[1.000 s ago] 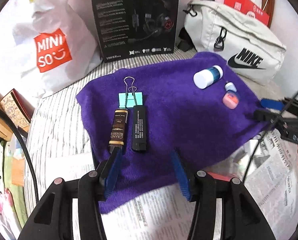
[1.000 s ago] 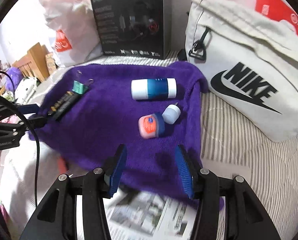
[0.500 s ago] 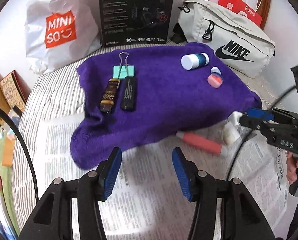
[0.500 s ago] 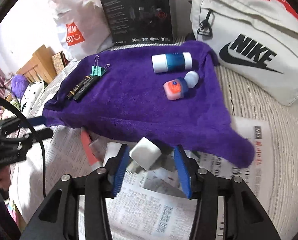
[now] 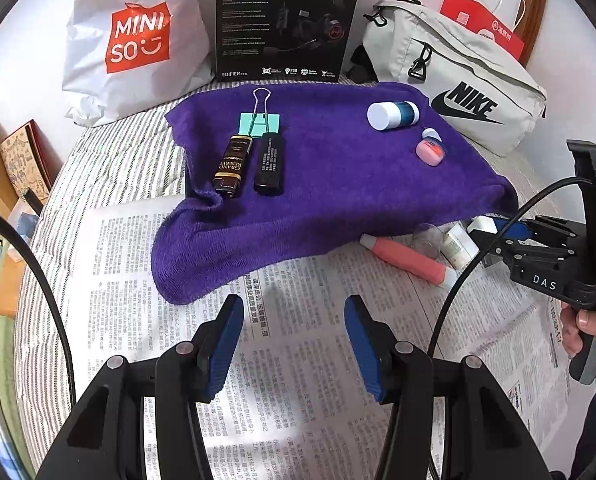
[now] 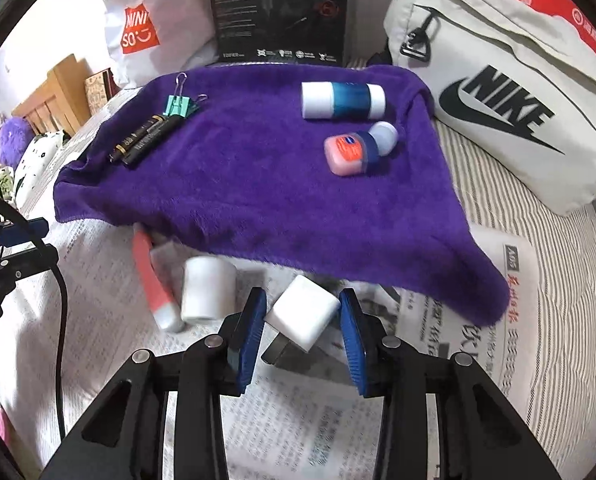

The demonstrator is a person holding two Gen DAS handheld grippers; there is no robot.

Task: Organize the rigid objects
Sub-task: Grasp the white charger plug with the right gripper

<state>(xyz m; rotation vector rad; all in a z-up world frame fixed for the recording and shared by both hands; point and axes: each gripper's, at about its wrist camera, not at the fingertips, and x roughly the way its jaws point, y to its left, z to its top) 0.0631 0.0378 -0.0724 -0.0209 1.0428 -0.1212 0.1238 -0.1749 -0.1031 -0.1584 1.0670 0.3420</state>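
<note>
Bed (image 5: pixel 110 168): grey-and-white striped cover. Newspaper (image 5: pixel 298 360) spread over the near part. Purple towel (image 5: pixel 337 184) lies across the middle, its near edge overlapping the newspaper. At the head end, against the wall: white Miniso bag (image 5: pixel 134 40), black headset box (image 5: pixel 286 20) upright, cream Nike pouch (image 5: pixel 457 80). On the newspaper, just past the towel's edge: pink tube (image 6: pixel 150 276), white cylinder (image 6: pixel 206 288), white cube (image 6: pixel 301 312).
</note>
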